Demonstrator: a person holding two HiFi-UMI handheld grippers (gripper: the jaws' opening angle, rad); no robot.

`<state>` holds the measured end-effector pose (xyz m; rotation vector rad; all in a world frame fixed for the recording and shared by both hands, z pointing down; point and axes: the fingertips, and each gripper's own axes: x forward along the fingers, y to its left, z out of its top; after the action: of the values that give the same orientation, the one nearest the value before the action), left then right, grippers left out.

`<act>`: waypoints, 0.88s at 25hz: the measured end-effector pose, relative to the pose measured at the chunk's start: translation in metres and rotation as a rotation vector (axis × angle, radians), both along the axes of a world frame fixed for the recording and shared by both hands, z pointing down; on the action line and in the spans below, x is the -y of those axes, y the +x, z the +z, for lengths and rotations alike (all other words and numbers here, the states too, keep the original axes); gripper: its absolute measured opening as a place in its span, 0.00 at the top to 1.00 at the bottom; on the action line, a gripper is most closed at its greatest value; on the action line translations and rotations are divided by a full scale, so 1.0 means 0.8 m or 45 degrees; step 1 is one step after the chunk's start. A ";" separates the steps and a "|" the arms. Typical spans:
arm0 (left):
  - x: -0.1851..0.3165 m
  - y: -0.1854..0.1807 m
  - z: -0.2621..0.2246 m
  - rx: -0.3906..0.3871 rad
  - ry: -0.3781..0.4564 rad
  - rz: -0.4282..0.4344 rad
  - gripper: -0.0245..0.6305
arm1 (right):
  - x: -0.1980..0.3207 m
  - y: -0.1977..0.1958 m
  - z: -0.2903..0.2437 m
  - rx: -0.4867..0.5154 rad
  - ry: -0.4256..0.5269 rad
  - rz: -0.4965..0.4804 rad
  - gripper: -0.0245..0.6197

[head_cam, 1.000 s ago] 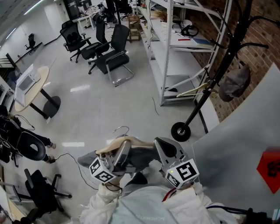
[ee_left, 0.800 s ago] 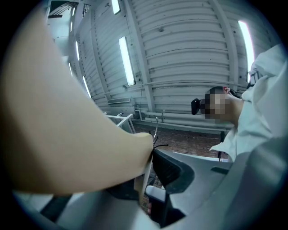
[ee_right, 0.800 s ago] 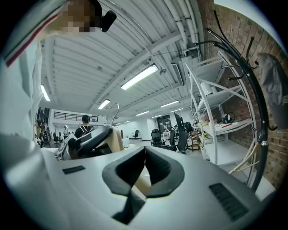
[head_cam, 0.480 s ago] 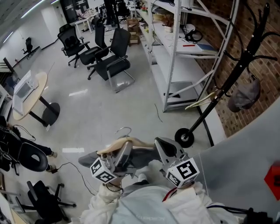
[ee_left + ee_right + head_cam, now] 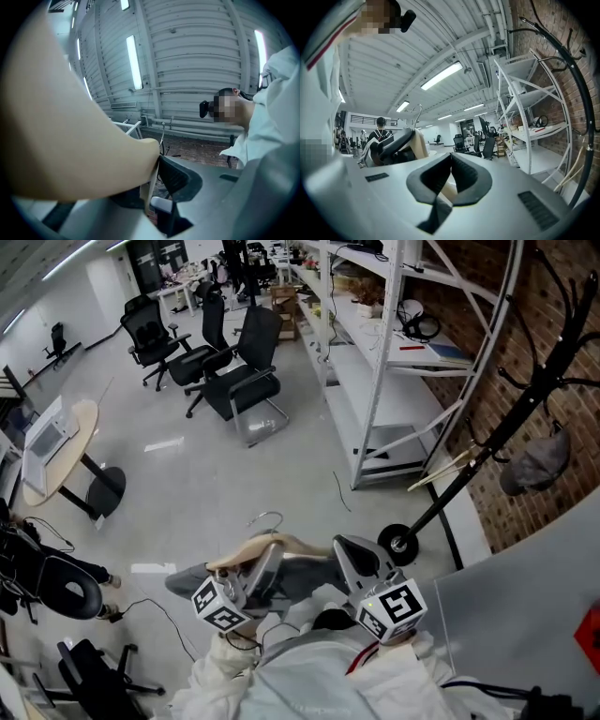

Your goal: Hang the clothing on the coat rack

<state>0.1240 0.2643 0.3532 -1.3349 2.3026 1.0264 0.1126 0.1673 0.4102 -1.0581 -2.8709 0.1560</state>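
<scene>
Open office floor (image 5: 187,474), white shelving (image 5: 370,381) along the brick wall. Coat rack (image 5: 483,427) stands at right, well apart from the load; a grey cap (image 5: 536,460) hangs on one arm.

Garment (image 5: 305,579), grey, is draped on a wooden hanger (image 5: 281,543) and carried low in front of the person, hook up and free.

Left gripper (image 5: 262,566): jaws clamped on the hanger's arm. Right gripper (image 5: 349,557): jaws closed on a pale strip (the hanger's other end, I judge).

Progress: pick-up done, carry under way. Reaching the rack and hooking on are left.

Hidden: rack top is cut off at the frame edge, and most of the garment lies under the grippers. Which prong is free is unclear.
</scene>
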 end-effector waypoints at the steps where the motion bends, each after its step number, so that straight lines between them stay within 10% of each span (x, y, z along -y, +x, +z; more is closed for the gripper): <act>1: -0.002 -0.006 0.000 -0.002 0.000 0.002 0.81 | -0.003 -0.007 0.001 -0.004 -0.001 0.000 0.92; 22: 0.001 -0.216 0.008 -0.072 0.001 0.075 0.81 | -0.013 -0.230 0.012 -0.047 -0.055 0.006 0.92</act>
<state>-0.0491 0.2634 0.3595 -1.3979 2.3156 1.0971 -0.0716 0.1779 0.4195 -1.0442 -2.8499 0.2358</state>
